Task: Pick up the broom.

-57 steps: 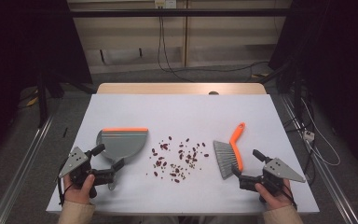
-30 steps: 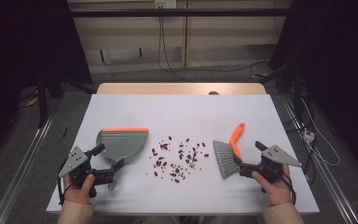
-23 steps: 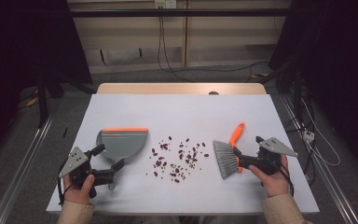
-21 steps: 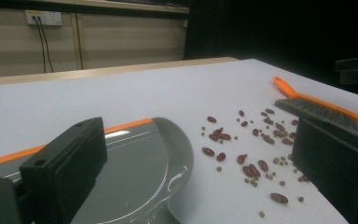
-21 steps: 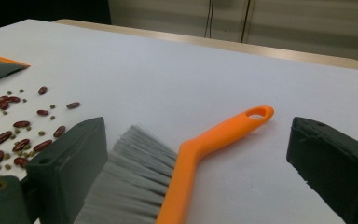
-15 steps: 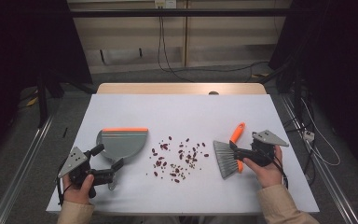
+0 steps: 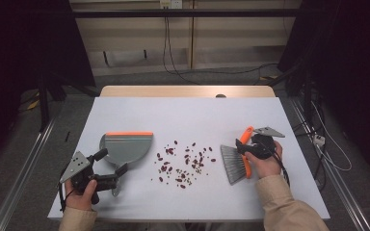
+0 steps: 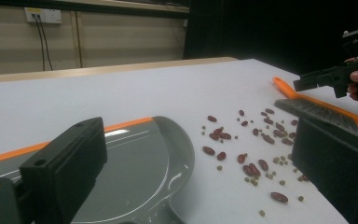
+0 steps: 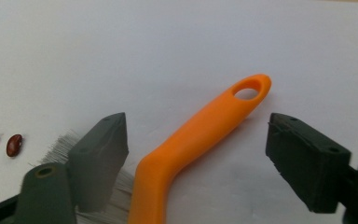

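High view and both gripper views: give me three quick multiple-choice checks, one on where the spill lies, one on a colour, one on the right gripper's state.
1. Where are the beans?
A. inside the dustpan
B. on the table between the dustpan and the brush
C. on the floor

2. What colour is the brush handle?
A. orange
B. blue
C. black

3. What is the right gripper doing?
A. clamped on the dustpan
B. holding a bean
C. jaws straddling the brush handle, pads not yet pressing

Answers:
1 B: they lie scattered between the dustpan and the brush.
2 A: it is bright orange.
3 C: a gap shows on each side while the jaws have just been closing.
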`<state>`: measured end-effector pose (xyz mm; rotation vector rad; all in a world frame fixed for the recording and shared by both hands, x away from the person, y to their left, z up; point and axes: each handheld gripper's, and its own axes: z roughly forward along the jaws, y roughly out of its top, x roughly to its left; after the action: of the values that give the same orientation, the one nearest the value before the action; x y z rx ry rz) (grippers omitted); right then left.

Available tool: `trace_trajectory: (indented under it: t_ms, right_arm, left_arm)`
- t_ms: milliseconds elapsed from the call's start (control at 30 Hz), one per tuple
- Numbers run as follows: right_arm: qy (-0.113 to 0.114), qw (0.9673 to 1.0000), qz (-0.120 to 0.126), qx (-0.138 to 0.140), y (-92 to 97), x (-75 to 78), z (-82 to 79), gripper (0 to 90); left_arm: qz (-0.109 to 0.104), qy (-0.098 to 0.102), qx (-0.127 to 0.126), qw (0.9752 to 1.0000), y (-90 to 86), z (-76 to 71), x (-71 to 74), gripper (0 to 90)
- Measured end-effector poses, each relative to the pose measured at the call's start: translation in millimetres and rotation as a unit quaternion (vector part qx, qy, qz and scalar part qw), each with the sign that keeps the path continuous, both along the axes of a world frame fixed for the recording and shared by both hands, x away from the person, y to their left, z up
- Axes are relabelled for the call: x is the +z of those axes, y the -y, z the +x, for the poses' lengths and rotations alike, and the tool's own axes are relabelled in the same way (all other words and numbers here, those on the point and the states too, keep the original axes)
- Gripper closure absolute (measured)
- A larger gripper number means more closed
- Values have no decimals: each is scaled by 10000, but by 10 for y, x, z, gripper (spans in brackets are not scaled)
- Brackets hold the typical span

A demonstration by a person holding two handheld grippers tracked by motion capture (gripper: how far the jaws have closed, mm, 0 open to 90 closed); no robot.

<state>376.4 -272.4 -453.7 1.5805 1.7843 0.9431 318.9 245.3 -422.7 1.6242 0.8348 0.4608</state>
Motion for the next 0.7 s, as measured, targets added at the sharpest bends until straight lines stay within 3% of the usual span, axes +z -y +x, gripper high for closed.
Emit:
trace_trajectory:
  t_ms: [200, 400, 700]
  right_arm:
    - [-351, 9992, -180, -77, -83, -67, 91, 311]
    - [-551, 9979, -332, -21, -121, -85, 120, 392]
    - [-699, 9972, -270, 28, -147, -77, 126, 473]
  left_arm:
    - [15, 14, -5, 10000, -2, -1, 5, 33]
    - [-5, 9, 8, 10000, -16, 2, 3, 33]
    - [15, 17, -22, 10000, -1, 0, 4, 33]
